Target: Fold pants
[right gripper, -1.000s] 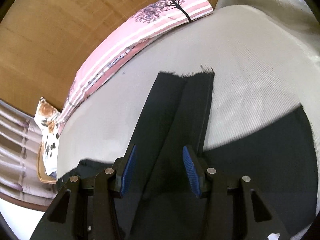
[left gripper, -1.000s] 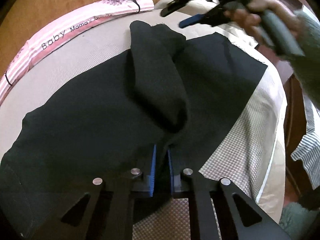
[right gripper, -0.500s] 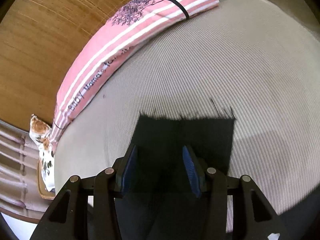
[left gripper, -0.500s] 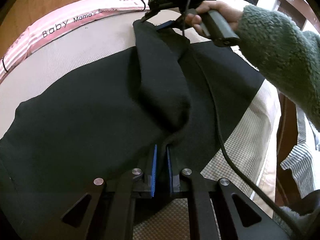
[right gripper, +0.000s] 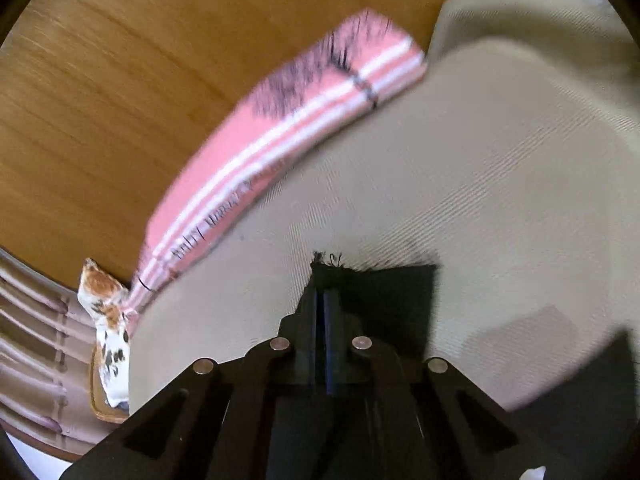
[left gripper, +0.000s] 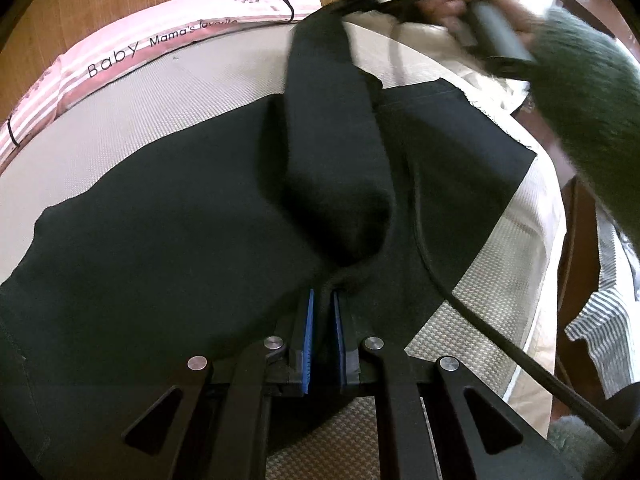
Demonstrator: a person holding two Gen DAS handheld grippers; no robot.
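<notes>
Pants: the black pants (left gripper: 168, 264) lie spread over the beige bed (left gripper: 120, 120), most of the cloth flat, with one leg (left gripper: 332, 120) raised off the rest and running up toward the top of the left wrist view.
Your left hand-held gripper (left gripper: 322, 320): its blue pads are drawn close together, clamped on a bunched fold of the pants near the bed's near edge; it points steeply down.
Your right hand-held gripper (right gripper: 322, 300): its pads are pressed together on the frayed hem of the lifted leg (right gripper: 384, 292). In the left wrist view it sits blurred at the top right, your hand (left gripper: 460, 4) wrapped around its grey handle.
Sleeve: your green fuzzy sleeve (left gripper: 592, 120) fills the right side of the left wrist view.
Cable: a black cable (left gripper: 480, 320) hangs from the right hand-held gripper across the pants and off the bed's near corner.
Pillow: a pink striped pillow (left gripper: 160, 36) printed with a tree and the words "Baby Mama's" lies along the far edge of the bed, against the wooden headboard (right gripper: 120, 80).
Beside the bed: a striped cloth (left gripper: 600, 320) hangs at the right.
</notes>
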